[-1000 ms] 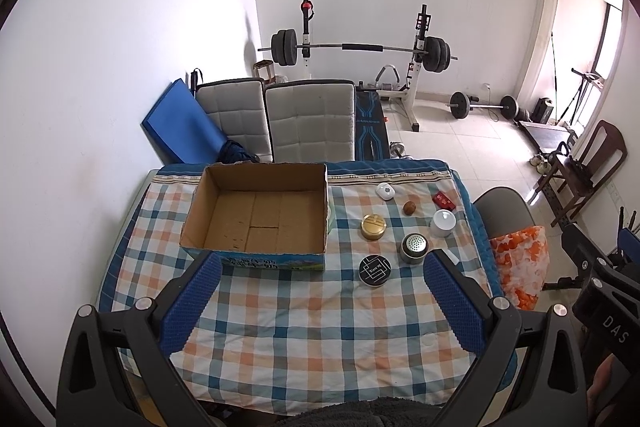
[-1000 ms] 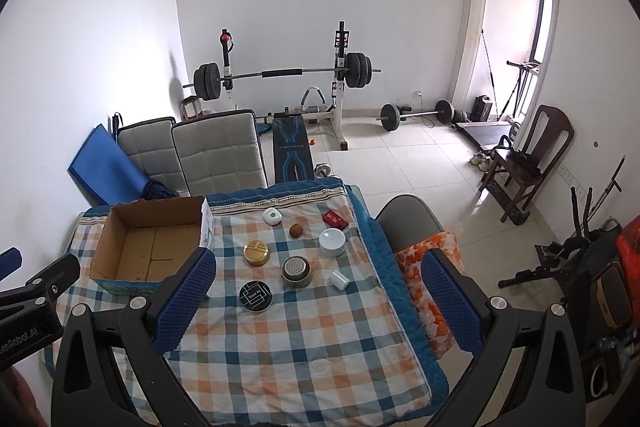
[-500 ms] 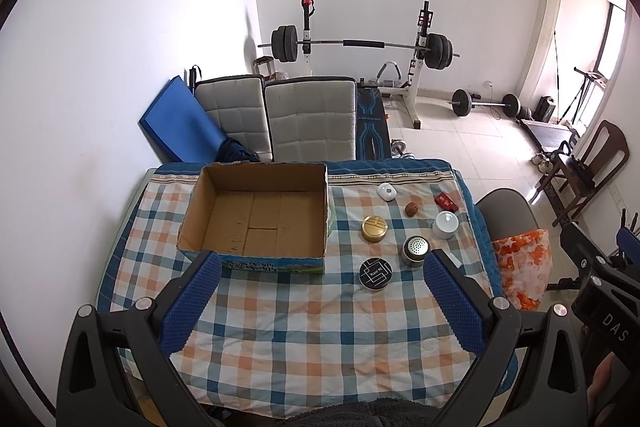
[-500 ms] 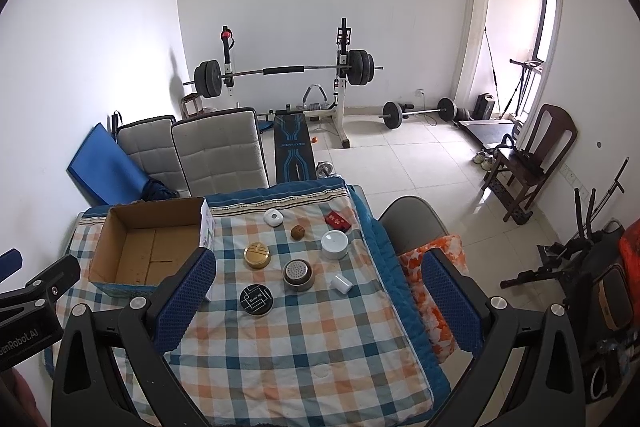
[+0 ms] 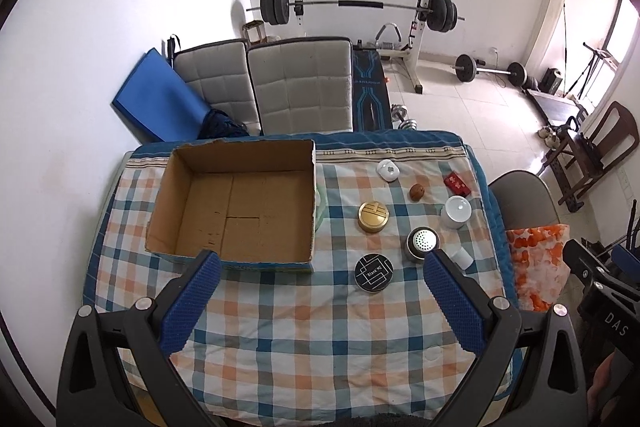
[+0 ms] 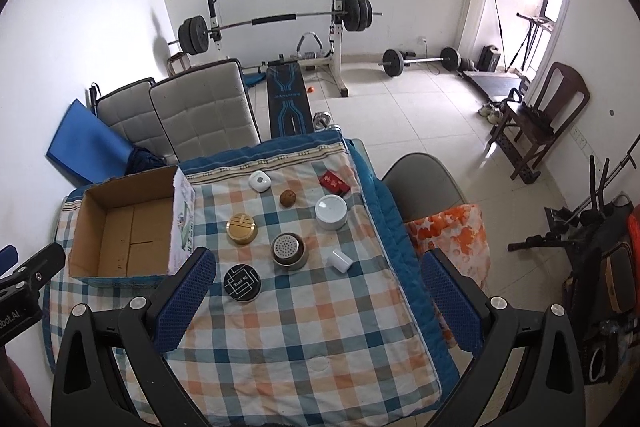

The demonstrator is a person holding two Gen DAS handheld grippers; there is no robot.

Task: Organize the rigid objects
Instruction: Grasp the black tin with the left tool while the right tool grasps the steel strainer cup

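Nothing had been sorted yet, as far as the views showed: the cardboard box (image 5: 236,203) sat open and bare on the left side of the checked tablecloth (image 5: 304,327), and every small object lay outside it to the right. Nearest was a black round tin (image 5: 373,272), with a silver perforated shaker (image 5: 423,244) just right of it and a small white cylinder (image 6: 339,261) lying on its side beyond that. Farther back stood a gold tin (image 5: 373,216), a white round jar (image 5: 456,211), a brown nut (image 5: 416,192), a red packet (image 5: 457,183) and a white puck (image 5: 389,169). The left gripper (image 5: 320,301) hung above the near edge of the table with fingers spread wide and holding nothing; the right gripper (image 6: 316,297) was likewise spread and empty. By my judgement the whole job remained: each item would need carrying into the box.
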